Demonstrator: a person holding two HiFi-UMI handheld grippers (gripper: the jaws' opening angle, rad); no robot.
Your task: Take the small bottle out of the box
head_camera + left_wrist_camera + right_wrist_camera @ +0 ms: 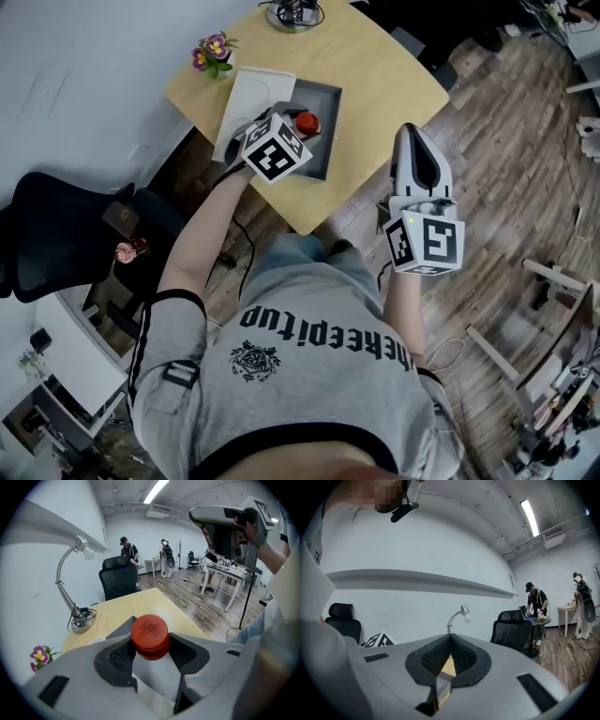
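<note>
One desk (pixel 375 80), one grey box (pixel 328 101), one red-capped small bottle (pixel 150 631), one gooseneck lamp (pixel 293 14), one flower bunch (pixel 212 52), two grippers, left gripper (pixel 151 648) and right gripper (pixel 450 641)

I see a room with white walls (pixel 84 66) and a floor (pixel 506 141) of dark wooden planks. A light wooden table (pixel 375 84) with rounded corners stands close to the wall. At its far edge there is a silver desk lamp (pixel 77 573) with a round base and a cable. At one corner is a small bunch of purple and yellow flowers (pixel 214 53). A black office chair (pixel 56 234) stands near the wall. A long grey ledge (pixel 417 581) runs along the wall. A tube light (pixel 157 489) burns on the ceiling, with an air-conditioning unit (pixel 157 512) under it. Far back I see white tables (pixel 229 573), another black chair (pixel 119 581) and two people (pixel 127 550) standing.
</note>
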